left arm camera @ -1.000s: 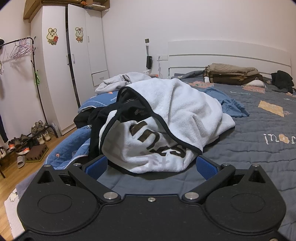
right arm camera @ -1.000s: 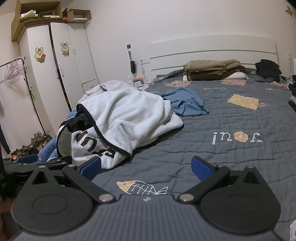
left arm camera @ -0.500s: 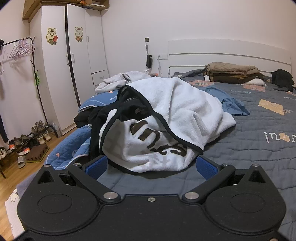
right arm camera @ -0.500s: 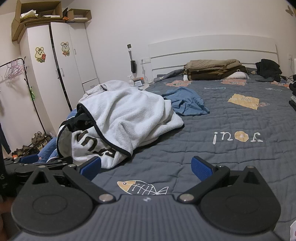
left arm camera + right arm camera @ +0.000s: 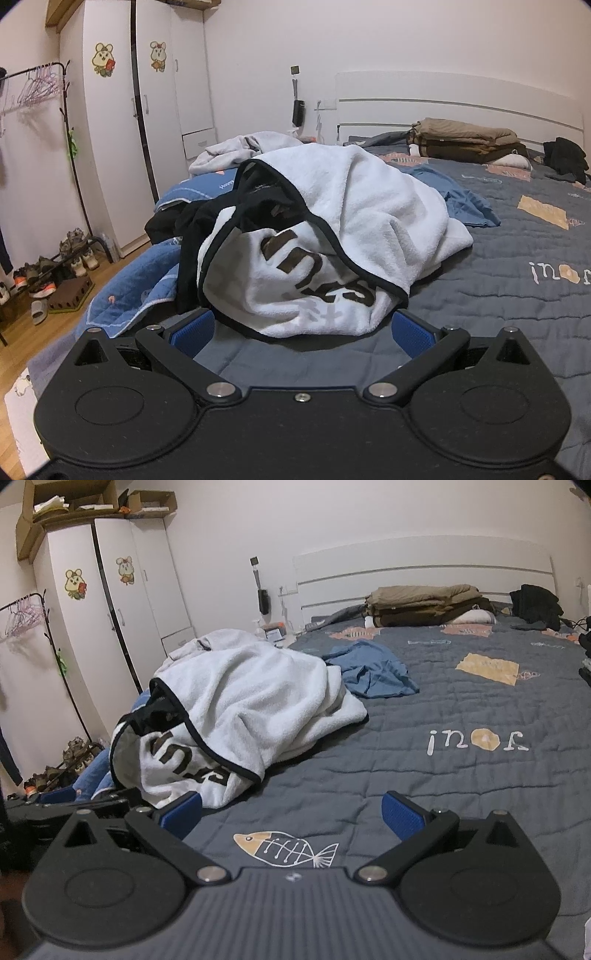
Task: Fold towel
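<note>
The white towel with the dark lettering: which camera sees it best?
The left wrist view. The white towel lies crumpled straight ahead, filling the middle, its lettering and black trim facing the camera. In the right wrist view the towel sits off to the left, seen at an angle, its lettering partly hidden.

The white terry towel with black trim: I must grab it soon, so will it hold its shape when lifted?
Probably not. The white terry towel with black trim lies crumpled in soft folds, so it should droop. Its thick pile suggests good grip. Dark clothing beside it may drag along.
</note>
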`<state>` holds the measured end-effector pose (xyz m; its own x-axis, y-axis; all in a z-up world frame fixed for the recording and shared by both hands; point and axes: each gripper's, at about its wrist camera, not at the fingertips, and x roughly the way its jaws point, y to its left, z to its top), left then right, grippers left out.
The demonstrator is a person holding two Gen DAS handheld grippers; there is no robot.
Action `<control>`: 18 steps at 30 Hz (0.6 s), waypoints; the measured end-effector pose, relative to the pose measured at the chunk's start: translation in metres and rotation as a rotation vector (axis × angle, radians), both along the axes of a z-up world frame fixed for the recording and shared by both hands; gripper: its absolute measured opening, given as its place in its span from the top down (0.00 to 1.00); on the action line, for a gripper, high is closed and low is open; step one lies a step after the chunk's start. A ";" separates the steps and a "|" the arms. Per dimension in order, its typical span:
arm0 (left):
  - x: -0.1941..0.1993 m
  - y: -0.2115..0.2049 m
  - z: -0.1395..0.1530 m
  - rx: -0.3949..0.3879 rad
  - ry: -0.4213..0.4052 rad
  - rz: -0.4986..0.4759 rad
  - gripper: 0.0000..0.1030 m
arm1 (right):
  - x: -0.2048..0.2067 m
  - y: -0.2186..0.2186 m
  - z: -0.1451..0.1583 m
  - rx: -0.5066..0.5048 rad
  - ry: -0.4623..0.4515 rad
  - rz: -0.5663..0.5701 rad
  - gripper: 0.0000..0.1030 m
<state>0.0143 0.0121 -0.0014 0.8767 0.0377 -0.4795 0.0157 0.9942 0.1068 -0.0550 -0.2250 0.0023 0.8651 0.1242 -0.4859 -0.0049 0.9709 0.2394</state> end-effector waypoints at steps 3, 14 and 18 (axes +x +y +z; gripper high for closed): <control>0.003 0.004 0.001 0.001 0.000 0.001 0.00 | 0.011 0.004 -0.004 0.010 0.007 0.006 0.00; 0.031 0.026 0.007 -0.037 0.016 -0.054 0.00 | 0.079 0.029 -0.028 0.009 0.028 0.063 0.00; 0.040 0.035 0.009 -0.055 0.019 -0.055 0.00 | 0.108 0.039 -0.041 -0.021 0.039 0.086 0.00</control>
